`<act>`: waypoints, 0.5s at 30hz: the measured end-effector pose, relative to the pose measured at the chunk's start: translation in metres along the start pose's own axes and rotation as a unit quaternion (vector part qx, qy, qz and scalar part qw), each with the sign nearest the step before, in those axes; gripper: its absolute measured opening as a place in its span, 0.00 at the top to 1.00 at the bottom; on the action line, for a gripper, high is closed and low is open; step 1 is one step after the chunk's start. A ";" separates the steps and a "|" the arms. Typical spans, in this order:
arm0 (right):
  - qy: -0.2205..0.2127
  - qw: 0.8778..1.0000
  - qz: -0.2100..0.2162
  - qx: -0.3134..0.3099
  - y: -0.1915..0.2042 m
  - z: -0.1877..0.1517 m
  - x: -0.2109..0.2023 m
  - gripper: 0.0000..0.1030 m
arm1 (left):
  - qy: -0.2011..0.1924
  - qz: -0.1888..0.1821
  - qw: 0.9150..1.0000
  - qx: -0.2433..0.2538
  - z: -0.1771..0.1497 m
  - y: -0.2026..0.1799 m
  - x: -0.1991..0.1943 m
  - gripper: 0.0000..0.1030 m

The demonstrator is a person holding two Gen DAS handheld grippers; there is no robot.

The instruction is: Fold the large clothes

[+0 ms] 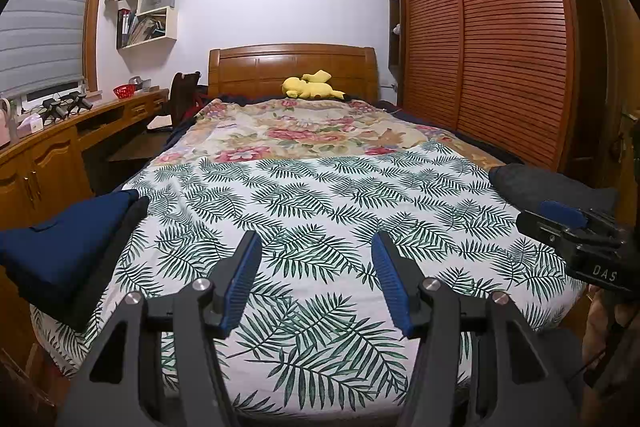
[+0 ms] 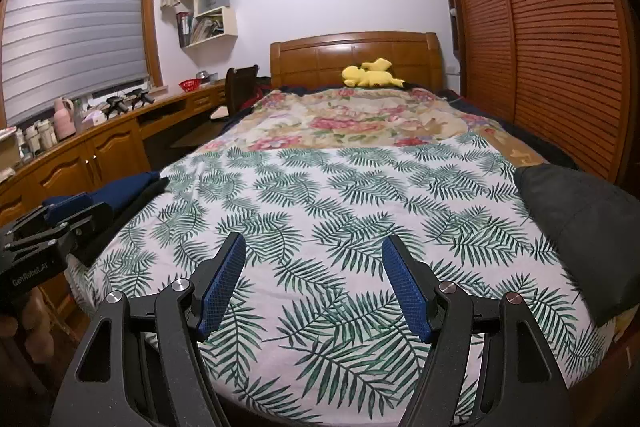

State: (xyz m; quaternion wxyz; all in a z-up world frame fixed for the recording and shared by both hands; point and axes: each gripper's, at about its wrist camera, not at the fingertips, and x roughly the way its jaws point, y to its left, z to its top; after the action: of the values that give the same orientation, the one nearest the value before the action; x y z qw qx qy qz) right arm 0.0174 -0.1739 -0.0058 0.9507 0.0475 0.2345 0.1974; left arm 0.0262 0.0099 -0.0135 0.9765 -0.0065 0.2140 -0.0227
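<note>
A folded navy garment [image 1: 60,243] lies on a black one at the bed's left edge; it also shows in the right wrist view [image 2: 128,187]. A dark grey garment [image 2: 580,223] lies bunched at the bed's right edge, also in the left wrist view [image 1: 536,183]. My left gripper [image 1: 316,247] is open and empty above the leaf-print sheet [image 1: 320,195]. My right gripper [image 2: 314,251] is open and empty above the same sheet [image 2: 320,187]. Each gripper shows in the other's view, the right one [image 1: 576,227] near the grey garment, the left one [image 2: 60,219] near the navy garment.
A floral quilt [image 1: 312,131] covers the far half of the bed, with a yellow plush toy [image 1: 310,87] by the headboard. A wooden desk and cabinets [image 1: 60,143] run along the left. A slatted wardrobe [image 1: 500,39] stands on the right.
</note>
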 end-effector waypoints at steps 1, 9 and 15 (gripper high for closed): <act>0.000 1.000 0.000 0.000 0.002 0.000 0.000 0.30 | 0.000 0.000 1.000 0.000 0.000 0.000 0.000 0.45; 0.000 1.000 0.000 0.001 -0.001 0.000 0.000 0.30 | 0.001 0.003 1.000 -0.003 0.000 0.002 0.002 0.45; 0.000 1.000 0.000 0.000 -0.001 0.000 0.000 0.30 | -0.001 0.006 1.000 -0.004 0.001 0.003 0.002 0.45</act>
State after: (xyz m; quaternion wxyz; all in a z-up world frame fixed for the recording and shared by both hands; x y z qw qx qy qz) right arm 0.0180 -0.1748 -0.0057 0.9508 0.0479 0.2345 0.1969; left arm 0.0285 0.0129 -0.0136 0.9768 -0.0089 0.2133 -0.0156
